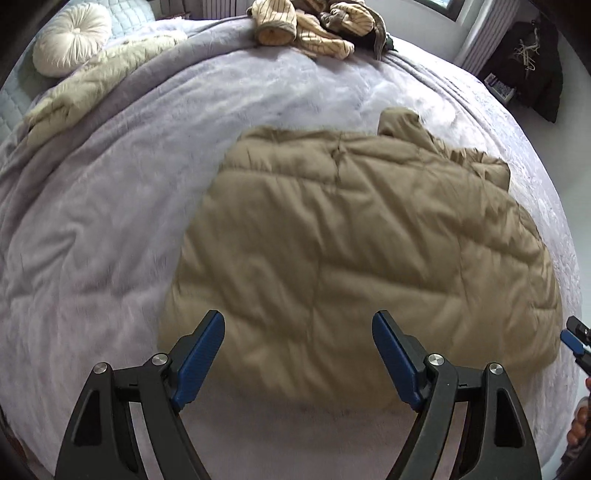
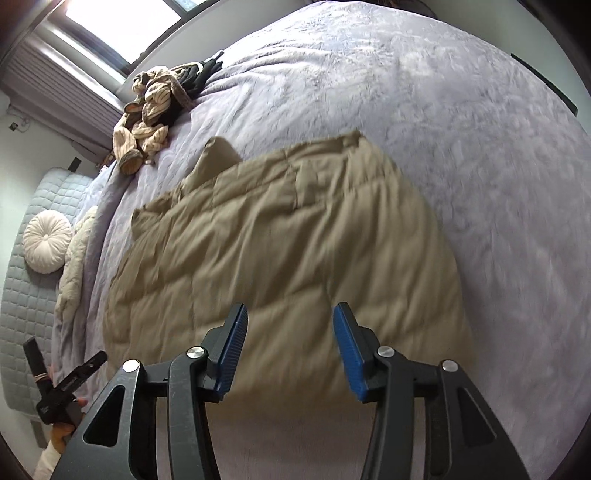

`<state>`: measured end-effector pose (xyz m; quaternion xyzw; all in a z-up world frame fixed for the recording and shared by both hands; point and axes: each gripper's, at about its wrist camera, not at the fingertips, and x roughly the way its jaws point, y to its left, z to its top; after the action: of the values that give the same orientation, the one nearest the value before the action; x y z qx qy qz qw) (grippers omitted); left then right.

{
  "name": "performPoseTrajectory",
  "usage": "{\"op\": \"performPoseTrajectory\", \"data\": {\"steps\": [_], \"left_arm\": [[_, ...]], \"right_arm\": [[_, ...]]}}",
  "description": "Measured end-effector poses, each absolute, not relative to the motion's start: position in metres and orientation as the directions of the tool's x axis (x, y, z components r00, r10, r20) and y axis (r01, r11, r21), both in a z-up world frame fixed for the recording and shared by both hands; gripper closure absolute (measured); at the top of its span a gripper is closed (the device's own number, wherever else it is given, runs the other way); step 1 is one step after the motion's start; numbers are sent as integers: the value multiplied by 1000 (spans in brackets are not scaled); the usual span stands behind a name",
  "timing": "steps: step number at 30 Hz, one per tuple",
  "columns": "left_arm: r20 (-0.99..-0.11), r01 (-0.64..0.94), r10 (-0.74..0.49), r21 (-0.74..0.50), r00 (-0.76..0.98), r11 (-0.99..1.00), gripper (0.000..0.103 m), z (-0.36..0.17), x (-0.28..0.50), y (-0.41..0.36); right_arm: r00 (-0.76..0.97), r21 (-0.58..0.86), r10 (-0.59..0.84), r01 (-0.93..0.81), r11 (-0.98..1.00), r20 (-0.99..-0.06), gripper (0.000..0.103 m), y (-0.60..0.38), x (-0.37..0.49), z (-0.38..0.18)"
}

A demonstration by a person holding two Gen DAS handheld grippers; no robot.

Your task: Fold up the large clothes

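Observation:
A tan quilted puffer coat [image 1: 354, 236] lies folded flat on the lilac plush bedcover [image 1: 110, 221]; it also shows in the right wrist view [image 2: 280, 243]. My left gripper [image 1: 298, 332] is open and empty, hovering above the coat's near edge. My right gripper [image 2: 290, 325] is open and empty, also above the coat's near edge. The right gripper's tip shows at the right rim of the left wrist view [image 1: 576, 338]. The left gripper shows at the lower left of the right wrist view [image 2: 62, 387].
A pile of striped cream clothes [image 1: 314, 26] lies at the bed's far edge, also in the right wrist view [image 2: 147, 122]. A round cream cushion [image 1: 70, 38] and a cream blanket [image 1: 96, 85] lie by the head end. A dark coat [image 1: 532, 70] hangs at the right.

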<state>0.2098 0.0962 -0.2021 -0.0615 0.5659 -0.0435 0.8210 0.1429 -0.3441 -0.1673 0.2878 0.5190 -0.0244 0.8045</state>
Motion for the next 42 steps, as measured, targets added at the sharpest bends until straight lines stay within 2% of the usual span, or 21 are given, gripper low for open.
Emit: {"op": "performPoseTrajectory", "data": {"steps": [2,4,9,11,18,22,29,42], "left_arm": [[-927,7,-140,-147,349,989,19,-203,200,93],[-931,12,-129,-133,342,991,0,-203,192,90],[-936,17,-124,-126,329,992,0,-200,175,88],[-941,18,-127,-128,313,992,0,-201,172,89],[-955,19,-89,-87,282,996,0,-204,161,87],[-959,26,-89,-85,268,996,0,-210,155,88],[-965,48,-108,-100,239,994,0,-218,149,88],[-954,1,-249,-252,168,968,0,-245,146,96]], "right_arm": [[456,448,273,338,827,-847,39,-339,132,-167],[447,454,281,346,821,-849,38,-335,122,-168],[411,465,306,370,804,-858,37,-326,103,-177],[398,468,316,379,798,-861,29,-323,97,-180],[372,495,362,375,784,-855,21,-310,87,-185],[363,508,382,371,778,-850,0,-299,80,-189],[333,547,441,379,747,-833,0,-286,74,-201],[332,626,536,508,592,-776,0,-300,58,-232]]}}
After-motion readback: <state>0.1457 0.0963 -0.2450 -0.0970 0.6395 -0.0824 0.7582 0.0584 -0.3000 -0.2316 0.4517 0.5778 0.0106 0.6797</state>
